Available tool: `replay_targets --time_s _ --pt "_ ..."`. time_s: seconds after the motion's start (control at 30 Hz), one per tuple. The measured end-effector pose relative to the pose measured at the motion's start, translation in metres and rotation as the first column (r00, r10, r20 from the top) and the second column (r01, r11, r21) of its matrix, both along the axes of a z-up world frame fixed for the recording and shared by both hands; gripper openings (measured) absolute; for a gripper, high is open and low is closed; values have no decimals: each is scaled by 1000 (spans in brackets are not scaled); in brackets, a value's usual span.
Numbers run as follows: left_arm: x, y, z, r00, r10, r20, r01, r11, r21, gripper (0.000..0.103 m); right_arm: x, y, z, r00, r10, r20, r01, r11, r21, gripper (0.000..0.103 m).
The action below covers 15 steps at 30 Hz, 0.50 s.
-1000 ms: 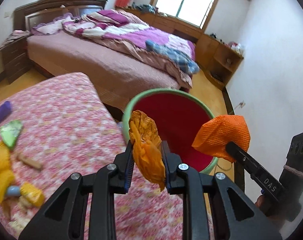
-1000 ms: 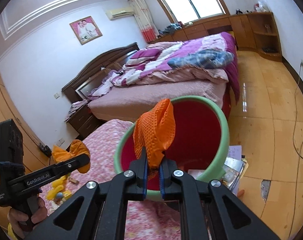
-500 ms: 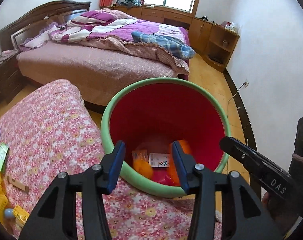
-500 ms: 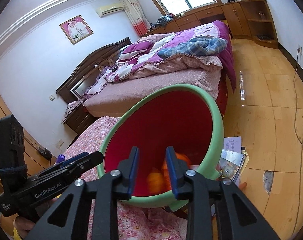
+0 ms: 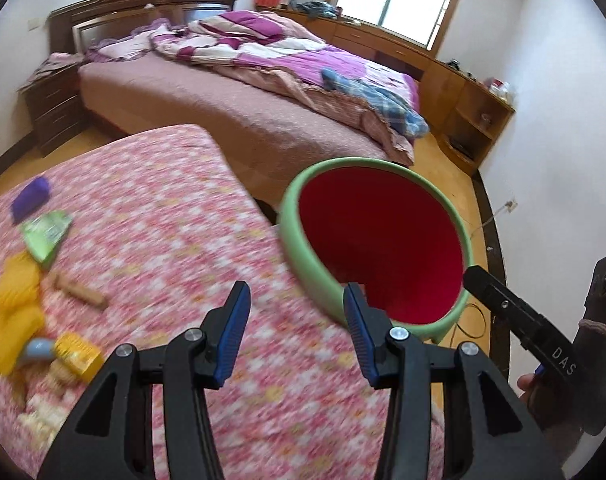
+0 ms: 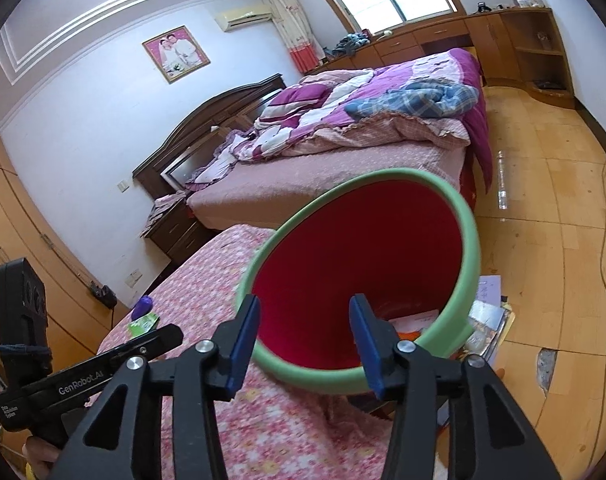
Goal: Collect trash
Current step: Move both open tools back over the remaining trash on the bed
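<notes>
Now both my tongs are empty and spread wide, so the coming move turns on where the remaining trash lies. Far to the left of my left gripper [image 5: 293,322], on the pink floral tablecloth [image 5: 175,248], sits the litter pile: a purple wrapper [image 5: 31,199], a green packet [image 5: 47,232], yellow crumpled pieces [image 5: 13,312], and a brown stick [image 5: 79,293] whose long axis runs from upper left down to lower right. All of it is well apart from my left jaws and forward-left of them, blurred in the picture. My left hand is clearly the nearer one; my right gripper [image 6: 305,336] hangs over the near rim of the green-rimmed red bin [image 5: 295,216], which stands just beside the table's right edge.

In my judgement the left tongs must swing left and down toward the pile, the stick best taken across its width.

Compared with a second ago, the orange wads I pinched in each gripper are gone from my jaws; half a second ago they lay in the bin's bottom. My left view has since turned away from the bin toward the table.
</notes>
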State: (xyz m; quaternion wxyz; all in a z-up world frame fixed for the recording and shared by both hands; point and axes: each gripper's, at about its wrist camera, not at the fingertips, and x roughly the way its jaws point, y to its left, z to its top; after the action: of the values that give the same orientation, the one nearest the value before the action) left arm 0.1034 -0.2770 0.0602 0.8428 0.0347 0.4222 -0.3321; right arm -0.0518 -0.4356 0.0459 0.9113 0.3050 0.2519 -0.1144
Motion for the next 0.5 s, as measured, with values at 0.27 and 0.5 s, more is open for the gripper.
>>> replay_targets --time_s 0.27,0.5 --pt "-9 58 0 994 107 4 -107 994 1 49 1 35 5 997 72 -11 -72 997 -2 58" --pt "-11 112 1 975 220 26 -221 975 14 49 5 66 9 991 132 -19 -132 991 3 61"
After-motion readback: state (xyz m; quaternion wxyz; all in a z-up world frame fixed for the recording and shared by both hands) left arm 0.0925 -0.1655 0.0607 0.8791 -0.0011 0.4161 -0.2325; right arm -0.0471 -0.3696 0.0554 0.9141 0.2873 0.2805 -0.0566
